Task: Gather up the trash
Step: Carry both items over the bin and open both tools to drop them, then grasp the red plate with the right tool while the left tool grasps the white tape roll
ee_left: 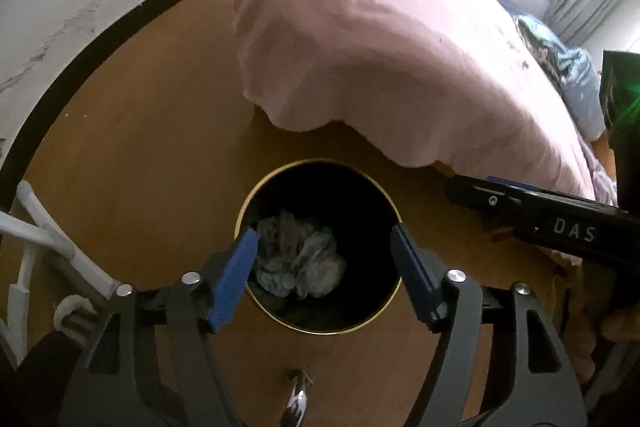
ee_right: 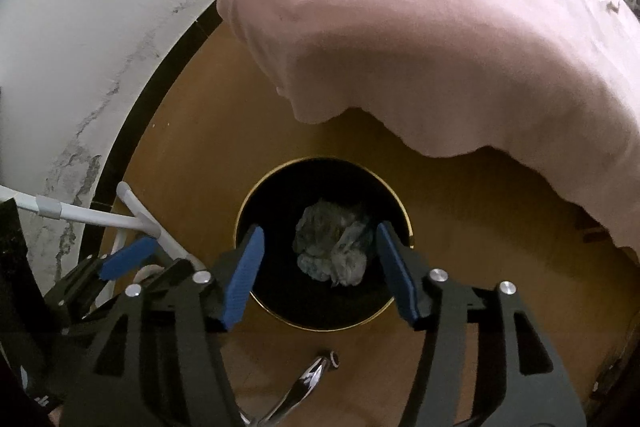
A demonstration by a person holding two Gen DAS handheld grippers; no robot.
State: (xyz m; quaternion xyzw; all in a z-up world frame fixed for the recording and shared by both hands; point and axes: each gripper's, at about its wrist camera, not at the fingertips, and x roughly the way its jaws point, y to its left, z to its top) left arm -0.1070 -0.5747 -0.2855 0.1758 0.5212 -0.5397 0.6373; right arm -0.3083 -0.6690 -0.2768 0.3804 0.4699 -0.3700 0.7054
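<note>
While both grippers hung over the round bin, a crumpled wad of paper lay loose inside it, down on the dark bottom and touching neither tool. The left gripper stood with its blue pads well apart and nothing between them; the wad showed through the gap only because it lay below. The right gripper was likewise spread wide and empty, poised above the same opening. From this I judged that this piece of trash was already delivered, so the drop was done. What was left was hard to say: the wooden floor around the bin showed no other scraps, though the pink bedspread hid much of it, and the small shiny object near the bin's edge was too unclear to call trash.
</note>
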